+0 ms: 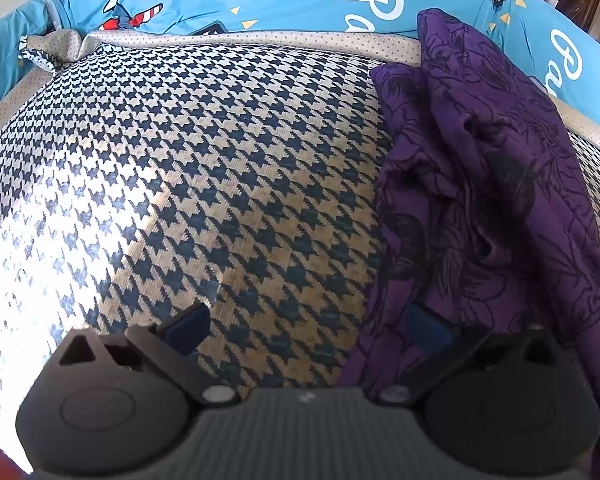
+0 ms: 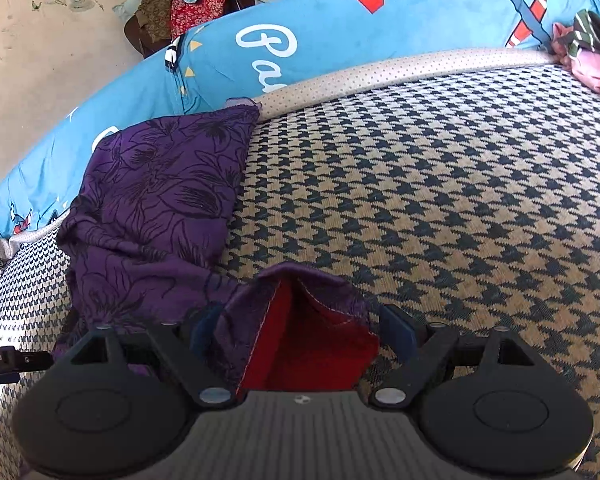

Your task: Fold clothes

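The purple dress (image 1: 480, 184) lies in a rumpled heap on the checked mat (image 1: 188, 184), and that dress is the thing to go by here. To the left of the dress, the mat is bare and has a bright patch of sun on it. The left gripper (image 1: 306, 322) hangs over the dress's near left edge with its jaws wide apart; one blue pad (image 1: 188, 330) is over bare mat and the other is right at the purple cloth, but nothing is pinched. Behind the dress runs a blue blanket (image 2: 340, 28) with white writing. Moving right along the dress, its near end flips up to show a red lining (image 2: 308, 344). The right gripper (image 2: 304, 332) has this flap between its open jaws, and the pads do not press on it (the cloth looks loose, not pulled). Far to the right of the dress sits a pink bundle (image 2: 592, 68) at the mat's edge. The dress is not yet flat, so I think the job has only begun. To do this step well, each gripper should pinch just one edge of cloth, not a thick wad, then both should pull gently apart to smooth the dress before any fold. Pulling too hard could drag the whole heap.
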The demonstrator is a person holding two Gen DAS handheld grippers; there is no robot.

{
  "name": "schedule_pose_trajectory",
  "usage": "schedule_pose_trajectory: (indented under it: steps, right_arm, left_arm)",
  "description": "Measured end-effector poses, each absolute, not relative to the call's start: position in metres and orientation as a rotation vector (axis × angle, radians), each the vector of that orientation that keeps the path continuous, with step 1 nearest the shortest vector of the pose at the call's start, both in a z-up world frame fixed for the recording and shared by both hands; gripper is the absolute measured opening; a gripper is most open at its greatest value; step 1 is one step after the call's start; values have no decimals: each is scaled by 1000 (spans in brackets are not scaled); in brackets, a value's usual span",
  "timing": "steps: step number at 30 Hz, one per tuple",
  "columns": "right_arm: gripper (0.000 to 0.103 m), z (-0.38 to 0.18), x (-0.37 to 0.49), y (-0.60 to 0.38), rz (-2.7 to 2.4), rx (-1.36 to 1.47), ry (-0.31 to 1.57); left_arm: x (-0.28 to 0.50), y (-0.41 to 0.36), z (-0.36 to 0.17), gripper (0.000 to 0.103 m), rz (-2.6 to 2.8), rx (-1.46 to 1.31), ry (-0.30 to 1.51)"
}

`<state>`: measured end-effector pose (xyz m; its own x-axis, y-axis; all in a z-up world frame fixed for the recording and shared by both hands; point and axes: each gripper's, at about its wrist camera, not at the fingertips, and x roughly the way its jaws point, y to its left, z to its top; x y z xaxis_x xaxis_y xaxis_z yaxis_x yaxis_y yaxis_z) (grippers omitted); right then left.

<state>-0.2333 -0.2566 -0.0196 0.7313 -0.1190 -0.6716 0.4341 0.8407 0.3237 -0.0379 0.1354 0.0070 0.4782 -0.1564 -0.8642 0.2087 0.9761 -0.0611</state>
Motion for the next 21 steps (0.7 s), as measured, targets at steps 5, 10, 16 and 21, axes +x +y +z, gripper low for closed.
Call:
schedule_pose_trajectory:
  steps: [5,10,16,21]
  right_arm:
    - [75,-24,-233,-252,-321,434,655]
    - [24,-23,-234,-247,-286,404,656]
    - [14,-2,-249,-228,-237,413,597]
    - [13,30,-273,-195,-95,384,507]
  left_arm:
    - [-36,136,7,103,-221,52,1054]
    - [-36,136,8,103,-223,50,1051]
    - [-36,140,11,103,-213,43,1051]
    - [-33,148,15,103,-184,13,1047]
